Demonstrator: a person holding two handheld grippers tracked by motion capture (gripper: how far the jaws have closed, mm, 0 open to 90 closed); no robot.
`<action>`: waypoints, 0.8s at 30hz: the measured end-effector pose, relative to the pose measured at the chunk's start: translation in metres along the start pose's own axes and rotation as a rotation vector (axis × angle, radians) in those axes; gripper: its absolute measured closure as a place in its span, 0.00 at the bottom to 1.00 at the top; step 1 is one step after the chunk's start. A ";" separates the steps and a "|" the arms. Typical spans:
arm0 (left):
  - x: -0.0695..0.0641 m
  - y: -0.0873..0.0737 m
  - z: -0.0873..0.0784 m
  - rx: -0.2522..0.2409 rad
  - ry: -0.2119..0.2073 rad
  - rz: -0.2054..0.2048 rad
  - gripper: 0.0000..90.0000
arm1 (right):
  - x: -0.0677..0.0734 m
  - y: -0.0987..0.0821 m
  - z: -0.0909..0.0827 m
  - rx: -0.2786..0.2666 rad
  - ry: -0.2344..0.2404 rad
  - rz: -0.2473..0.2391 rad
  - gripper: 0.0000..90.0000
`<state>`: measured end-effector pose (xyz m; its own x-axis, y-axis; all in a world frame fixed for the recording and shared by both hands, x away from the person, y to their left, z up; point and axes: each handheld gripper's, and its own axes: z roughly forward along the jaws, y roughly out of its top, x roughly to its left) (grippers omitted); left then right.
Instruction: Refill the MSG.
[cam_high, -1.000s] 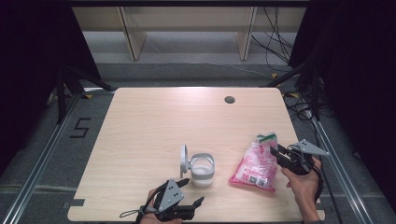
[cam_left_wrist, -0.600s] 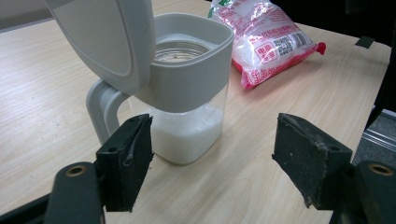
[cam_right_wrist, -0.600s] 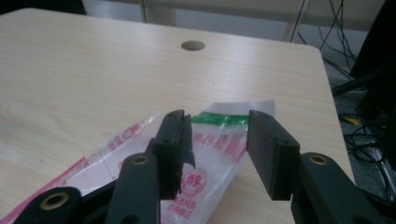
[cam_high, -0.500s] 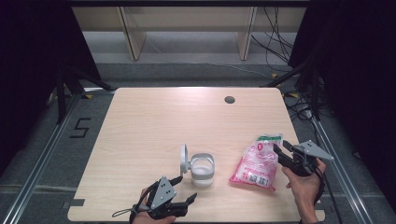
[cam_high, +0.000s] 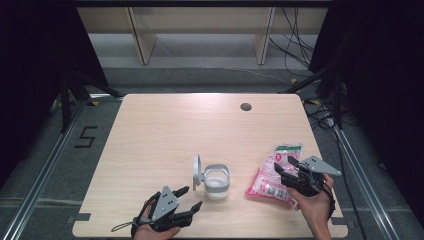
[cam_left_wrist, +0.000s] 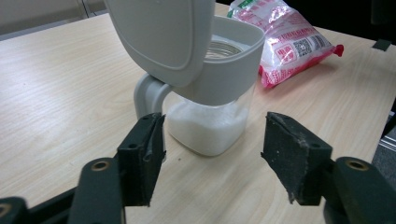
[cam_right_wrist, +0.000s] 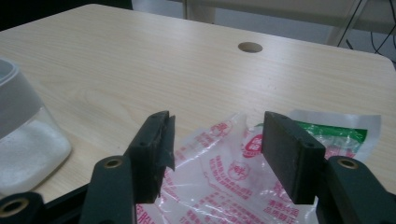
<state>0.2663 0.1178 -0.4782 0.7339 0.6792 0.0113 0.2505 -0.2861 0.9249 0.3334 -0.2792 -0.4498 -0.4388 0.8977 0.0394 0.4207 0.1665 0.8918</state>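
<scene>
Table: a pale wood-grain table (cam_high: 165, 130) with a round cable hole (cam_high: 245, 106) near its far edge.

Jar: a clear jar (cam_high: 217, 182) with a grey collar stands upright on the table's near half, a little right of the middle — its grey flip lid (cam_high: 196, 171) stands open on the left side. In the left gripper view (cam_left_wrist: 210, 126) white grains fill roughly the lower part of it.

Bag: a pink-and-white printed bag (cam_high: 276, 175) with a green end lies flat on the table to the right of the jar, apart from it; its far end points toward the table's right edge.

Left gripper: the left gripper (cam_high: 189, 199) is held low at the near edge, just left of the jar and pointing toward it. Its jaws have just been closing but stand apart, with nothing between the pads. In its own view (cam_left_wrist: 212, 158) the jar sits just beyond the tips, untouched.

Right gripper: the right gripper (cam_high: 283, 164) hovers over the near right part of the bag. Its jaws have just been opening — in its own view (cam_right_wrist: 217, 149) the crinkled plastic of the bag (cam_right_wrist: 229, 172) lies below and between the pads, and neither pad presses on it.
</scene>
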 end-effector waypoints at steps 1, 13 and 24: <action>0.000 0.000 0.000 -0.011 -0.007 -0.008 0.54 | 0.000 0.000 0.001 -0.006 0.011 -0.030 0.48; 0.014 -0.003 -0.002 -0.067 0.106 0.042 0.91 | 0.015 -0.005 -0.001 0.024 0.062 -0.028 0.47; 0.020 -0.005 0.003 -0.064 0.138 0.045 0.99 | 0.015 -0.007 -0.003 -0.001 0.090 -0.056 0.48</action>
<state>0.2820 0.1308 -0.4834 0.6484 0.7545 0.1017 0.1753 -0.2780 0.9445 0.3216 -0.2682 -0.4543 -0.5310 0.8469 0.0291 0.3923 0.2152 0.8943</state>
